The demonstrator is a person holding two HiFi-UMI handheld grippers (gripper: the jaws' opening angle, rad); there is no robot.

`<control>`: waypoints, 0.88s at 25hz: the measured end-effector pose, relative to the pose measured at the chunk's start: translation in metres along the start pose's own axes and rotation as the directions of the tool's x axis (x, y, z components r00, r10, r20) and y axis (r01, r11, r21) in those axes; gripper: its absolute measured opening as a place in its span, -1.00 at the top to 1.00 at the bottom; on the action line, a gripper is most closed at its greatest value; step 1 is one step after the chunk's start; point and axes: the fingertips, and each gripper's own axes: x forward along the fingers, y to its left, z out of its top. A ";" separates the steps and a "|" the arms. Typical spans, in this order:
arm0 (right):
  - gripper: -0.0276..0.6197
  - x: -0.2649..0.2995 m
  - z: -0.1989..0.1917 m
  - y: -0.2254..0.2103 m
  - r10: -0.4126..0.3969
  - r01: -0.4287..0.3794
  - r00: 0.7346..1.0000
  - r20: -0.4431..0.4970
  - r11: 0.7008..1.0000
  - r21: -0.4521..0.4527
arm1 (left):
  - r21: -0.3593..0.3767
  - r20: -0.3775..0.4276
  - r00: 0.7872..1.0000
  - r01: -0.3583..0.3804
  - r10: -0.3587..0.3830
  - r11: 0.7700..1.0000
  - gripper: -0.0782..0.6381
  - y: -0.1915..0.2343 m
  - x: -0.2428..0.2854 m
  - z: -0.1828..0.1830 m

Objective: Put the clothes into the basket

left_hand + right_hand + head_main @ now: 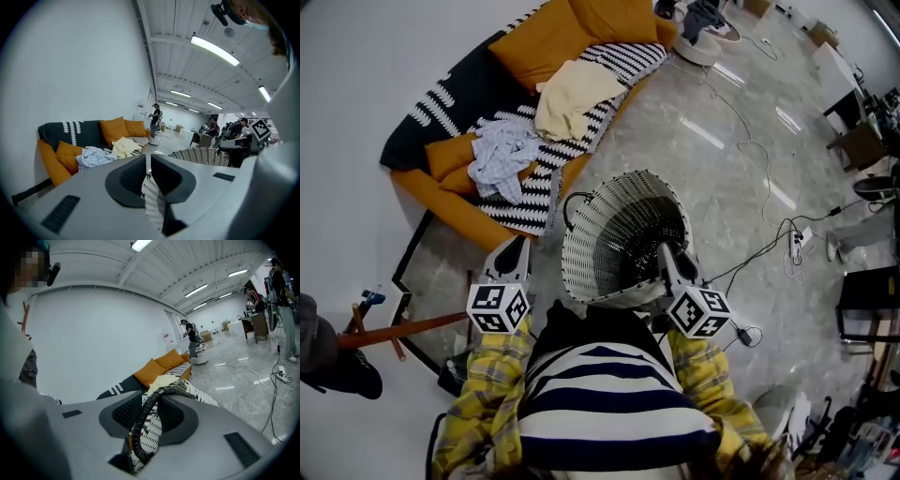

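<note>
The white woven basket [619,239] stands on the floor just in front of me, its inside bare. My right gripper [667,258] is at its near right rim, and in the right gripper view it [150,404] is shut on the basket's black ribbed handle [143,420]. My left gripper [517,248] hangs left of the basket, apart from it, jaws shut [148,171] with nothing held. On the orange sofa [441,192] lie a cream garment [572,94] and a pale blue checked garment [502,155], both also ahead in the left gripper view: cream [124,146], blue [96,157].
A black-and-white striped blanket [544,187] drapes over the sofa. Cables [759,159] and a power strip [797,239] trail across the glossy floor to the right. A round white base [703,42] stands beyond the sofa. A wooden stand [403,328] sits at my left. People stand far back.
</note>
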 end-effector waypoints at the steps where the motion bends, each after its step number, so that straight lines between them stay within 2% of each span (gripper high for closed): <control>1: 0.56 0.002 0.002 -0.001 -0.004 0.004 1.000 0.002 1.000 -0.001 | -0.004 -0.005 1.000 0.002 -0.002 1.000 0.67 0.002 0.003 0.000; 8: 0.56 0.029 0.016 -0.010 -0.013 0.013 1.000 0.006 1.000 -0.003 | 0.004 -0.024 1.000 -0.013 0.014 1.000 0.67 0.016 0.032 0.002; 18: 0.56 0.092 0.038 -0.033 0.031 -0.031 0.998 -0.047 1.000 -0.003 | -0.017 -0.034 0.992 -0.125 0.125 0.992 0.66 0.045 0.098 0.011; 22: 0.56 0.115 0.047 -0.045 0.046 -0.046 0.997 -0.069 0.999 -0.002 | -0.021 -0.070 0.987 -0.146 0.144 0.989 0.66 0.050 0.126 0.010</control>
